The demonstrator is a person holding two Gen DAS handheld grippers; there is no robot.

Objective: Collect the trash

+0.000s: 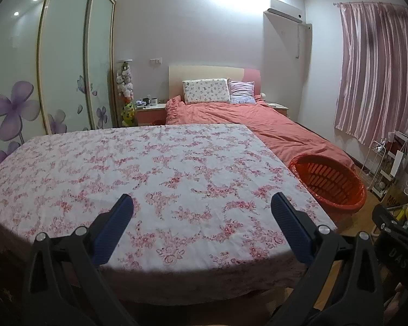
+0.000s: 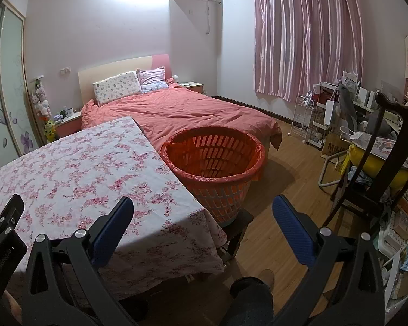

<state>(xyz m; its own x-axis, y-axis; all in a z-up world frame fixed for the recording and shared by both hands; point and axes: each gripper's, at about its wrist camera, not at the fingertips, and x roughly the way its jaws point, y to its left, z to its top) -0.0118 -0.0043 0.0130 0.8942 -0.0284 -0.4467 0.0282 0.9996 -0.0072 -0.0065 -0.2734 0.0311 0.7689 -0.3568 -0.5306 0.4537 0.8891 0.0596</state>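
Left wrist view: left gripper [image 1: 201,203] is seen released, blue pads [image 1: 123,212] spread wide, nothing held, hovering over the near edge of the worktop [image 1: 149,168]. Worktop is covered by a white cloth with pink floral print; no trash can be made out on it. Orange laundry basket [image 1: 329,182], lined with an orange-red bag, is seen at right centre, just beside the worktop's right edge. Bed [image 1: 272,127] with salmon cover is seen behind, two pillows [image 1: 206,91] at the headboard. Wardrobe [image 1: 40,68] with purple flower print fills the upper left. Pink curtain [image 1: 375,68] is at upper right.

Right wrist view: right gripper [image 2: 202,203] is likewise released, fingers wide apart, empty, held above the worktop's right corner and the wooden floor [image 2: 285,190]. Basket [image 2: 213,163] sits in frame centre, between worktop and bed foot, raised on a dark stool partly hidden beneath it. Dark wooden chair [image 2: 380,163] with clutter is seen at right. Part of the left gripper's body shows at lower left.
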